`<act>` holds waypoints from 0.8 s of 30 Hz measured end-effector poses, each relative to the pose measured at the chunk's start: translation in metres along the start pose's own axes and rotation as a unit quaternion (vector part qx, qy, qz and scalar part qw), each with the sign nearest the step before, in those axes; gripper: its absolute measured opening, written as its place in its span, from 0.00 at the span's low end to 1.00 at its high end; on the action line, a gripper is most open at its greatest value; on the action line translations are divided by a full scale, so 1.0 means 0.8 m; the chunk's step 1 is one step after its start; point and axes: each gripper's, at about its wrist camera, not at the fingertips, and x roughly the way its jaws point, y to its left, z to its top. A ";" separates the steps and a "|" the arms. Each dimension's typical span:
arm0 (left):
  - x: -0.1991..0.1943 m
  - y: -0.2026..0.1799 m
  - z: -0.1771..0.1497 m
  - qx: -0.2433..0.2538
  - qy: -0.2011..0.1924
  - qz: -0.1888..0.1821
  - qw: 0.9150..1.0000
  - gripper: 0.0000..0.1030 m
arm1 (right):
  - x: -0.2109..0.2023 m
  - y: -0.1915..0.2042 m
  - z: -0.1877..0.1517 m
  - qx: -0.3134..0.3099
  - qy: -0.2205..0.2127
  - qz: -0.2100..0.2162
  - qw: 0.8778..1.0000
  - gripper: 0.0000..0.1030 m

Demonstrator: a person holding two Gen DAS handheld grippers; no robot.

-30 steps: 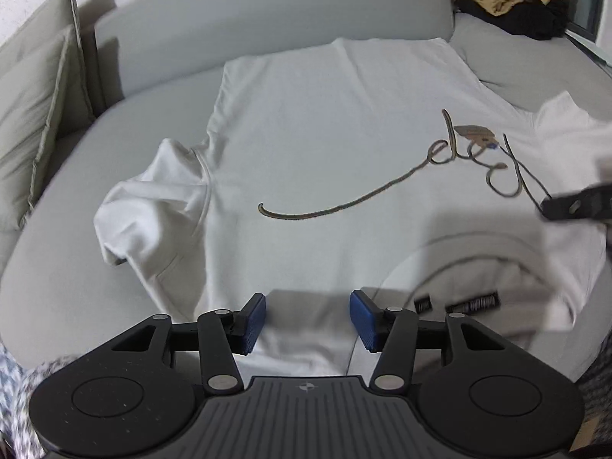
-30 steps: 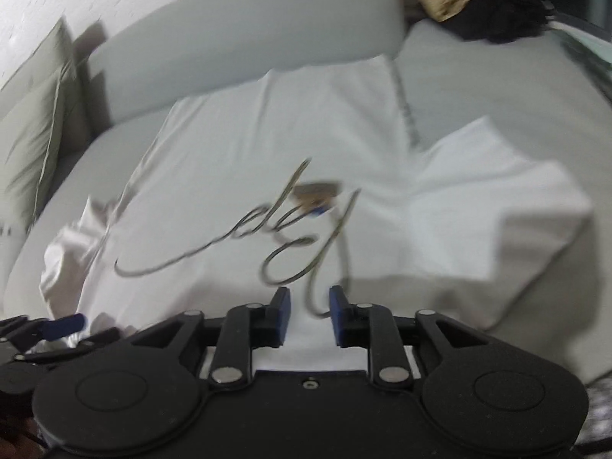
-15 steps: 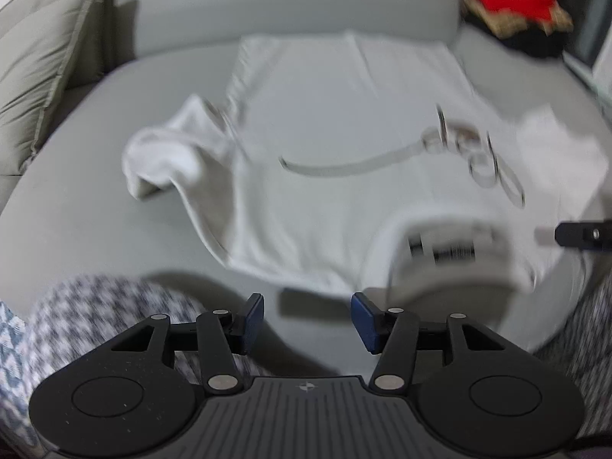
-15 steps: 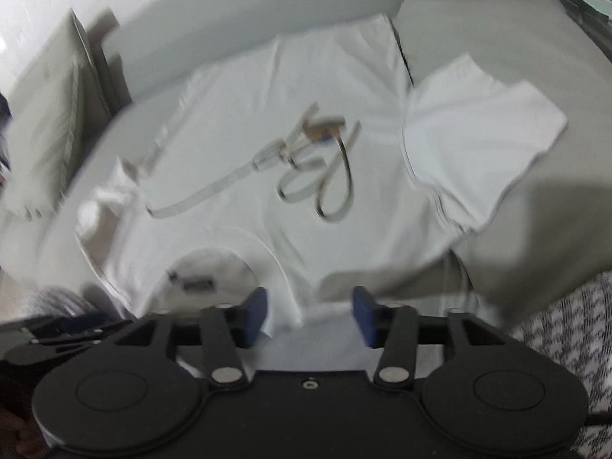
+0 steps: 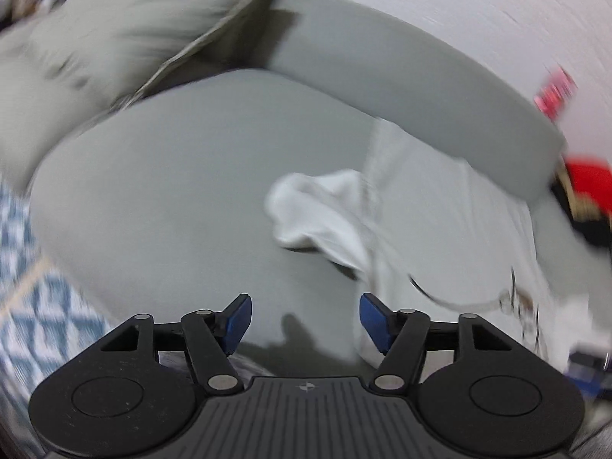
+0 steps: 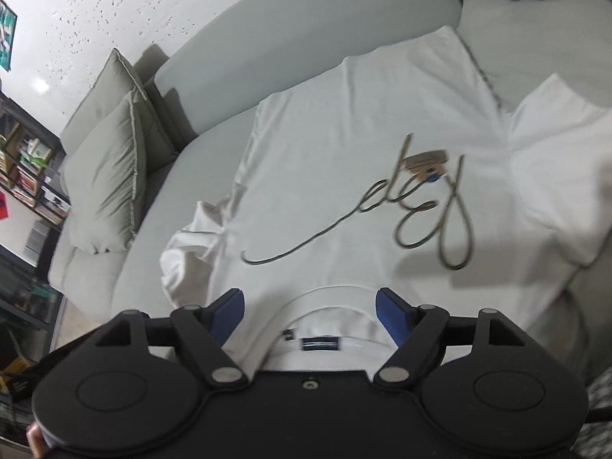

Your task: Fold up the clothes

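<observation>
Left claw (image 5: 305,319) has swung off the white T-shirt (image 6: 363,176) over bare sofa seat (image 5: 160,191), seemingly empty; both claws, right claw (image 6: 310,311) included, just widened, gripping nothing

Left gripper (image 5: 305,321): matte black body, ribbed centre plate with small cross mark, two round side discs, silver pivot screws, blue pads on fingers (image 5: 239,319). Right gripper (image 6: 310,311): same black build, smooth centre plate, single centre screw, blue-padded fingers (image 6: 390,313).
</observation>
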 end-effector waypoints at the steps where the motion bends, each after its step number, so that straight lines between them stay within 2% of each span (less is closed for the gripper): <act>1: 0.004 0.010 0.005 -0.019 0.000 -0.006 1.000 0.58 | 0.004 0.001 0.000 0.005 0.004 0.005 1.000 0.74; 3: 0.015 0.027 0.016 -0.047 0.004 -0.018 0.999 0.58 | 0.016 0.002 -0.001 0.015 0.014 0.010 1.000 0.74; 6: 0.042 0.044 0.026 -0.112 0.028 -0.070 0.991 0.58 | 0.029 0.003 -0.001 0.030 0.020 0.012 0.999 0.74; 7: 0.052 0.049 0.029 -0.135 0.037 -0.089 0.986 0.58 | 0.033 0.003 -0.001 0.034 0.021 0.013 0.999 0.74; 11: 0.097 0.055 0.026 -0.219 0.079 -0.169 0.958 0.59 | 0.046 -0.003 -0.003 0.049 0.022 0.012 0.998 0.74; 15: 0.140 0.048 0.025 -0.257 0.109 -0.214 0.936 0.59 | 0.062 -0.019 -0.002 0.070 0.027 0.000 0.997 0.74; 17: 0.157 0.047 0.031 -0.272 0.111 -0.227 0.929 0.56 | 0.068 -0.027 -0.004 0.077 0.030 0.002 0.997 0.74; 19: 0.165 0.049 0.043 -0.278 0.101 -0.229 0.927 0.51 | 0.069 -0.029 -0.005 0.076 0.028 0.006 0.997 0.74; 22: 0.171 0.056 0.062 -0.279 0.072 -0.205 0.936 0.48 | 0.069 -0.028 -0.005 0.068 0.029 0.007 0.997 0.74; 24: 0.174 0.063 0.071 -0.281 0.067 -0.184 0.939 0.41 | 0.069 -0.030 -0.006 0.071 0.028 0.010 0.997 0.75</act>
